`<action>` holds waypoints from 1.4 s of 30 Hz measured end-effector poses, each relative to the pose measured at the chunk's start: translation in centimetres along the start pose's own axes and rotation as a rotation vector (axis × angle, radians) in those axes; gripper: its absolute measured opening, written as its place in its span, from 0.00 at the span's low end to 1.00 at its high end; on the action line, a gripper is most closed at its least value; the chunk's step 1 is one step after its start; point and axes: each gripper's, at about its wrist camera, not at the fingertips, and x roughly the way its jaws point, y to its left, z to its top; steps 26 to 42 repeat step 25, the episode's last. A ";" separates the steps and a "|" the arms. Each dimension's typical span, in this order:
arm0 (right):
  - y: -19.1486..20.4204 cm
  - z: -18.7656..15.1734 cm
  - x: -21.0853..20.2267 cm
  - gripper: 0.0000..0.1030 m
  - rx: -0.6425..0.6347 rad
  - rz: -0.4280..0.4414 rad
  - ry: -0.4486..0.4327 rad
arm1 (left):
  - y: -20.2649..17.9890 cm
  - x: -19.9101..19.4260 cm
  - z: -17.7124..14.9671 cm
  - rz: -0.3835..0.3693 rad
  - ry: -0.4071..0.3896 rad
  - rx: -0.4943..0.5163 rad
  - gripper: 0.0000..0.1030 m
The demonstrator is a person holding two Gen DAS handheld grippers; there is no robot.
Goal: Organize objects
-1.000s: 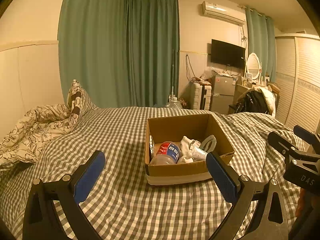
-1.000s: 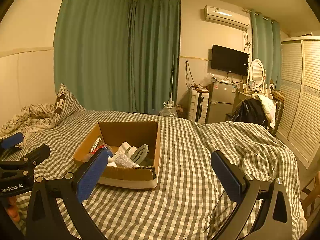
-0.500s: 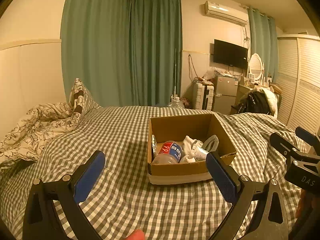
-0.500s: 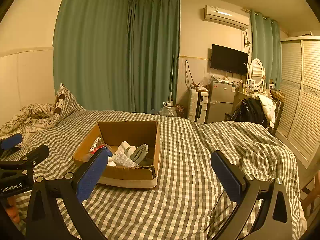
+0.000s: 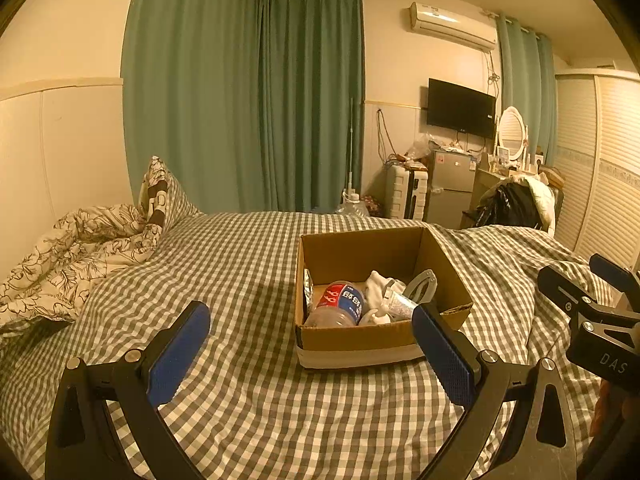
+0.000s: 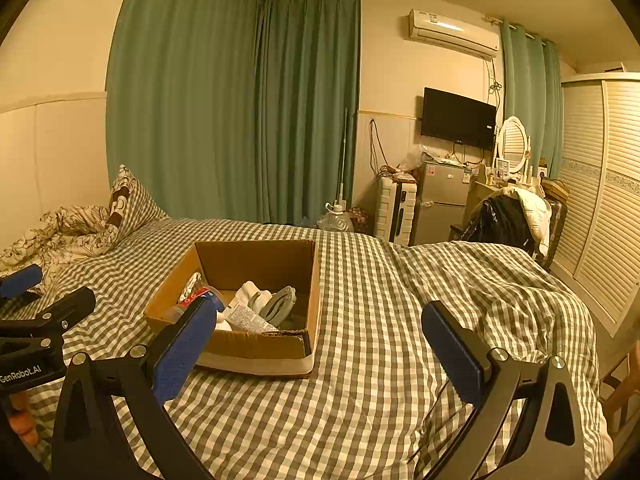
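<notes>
An open cardboard box sits on the checked bed; it also shows in the right wrist view. Inside lie a plastic bottle with a red and blue label, a white cloth, a tube and a grey clip. My left gripper is open and empty, held above the bed just before the box. My right gripper is open and empty, to the right of the box. Each gripper shows at the edge of the other's view.
The checked bedspread covers the bed. A rumpled floral duvet and a pillow lie at the left. Past the bed stand green curtains, a small fridge, a suitcase and a wardrobe.
The left gripper's view has shifted slightly, so the box sits a little further right and closer. The right gripper has hardly moved. Both stay open.
</notes>
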 end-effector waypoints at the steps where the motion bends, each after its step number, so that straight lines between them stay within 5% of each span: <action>1: 0.0 0.0 0.0 1.00 0.000 0.001 0.000 | 0.0 0.0 0.0 0.000 0.000 0.001 1.00; 42: 0.0 -0.2 0.2 1.00 -0.002 0.003 0.005 | 0.1 0.1 -0.1 0.008 0.002 0.013 1.00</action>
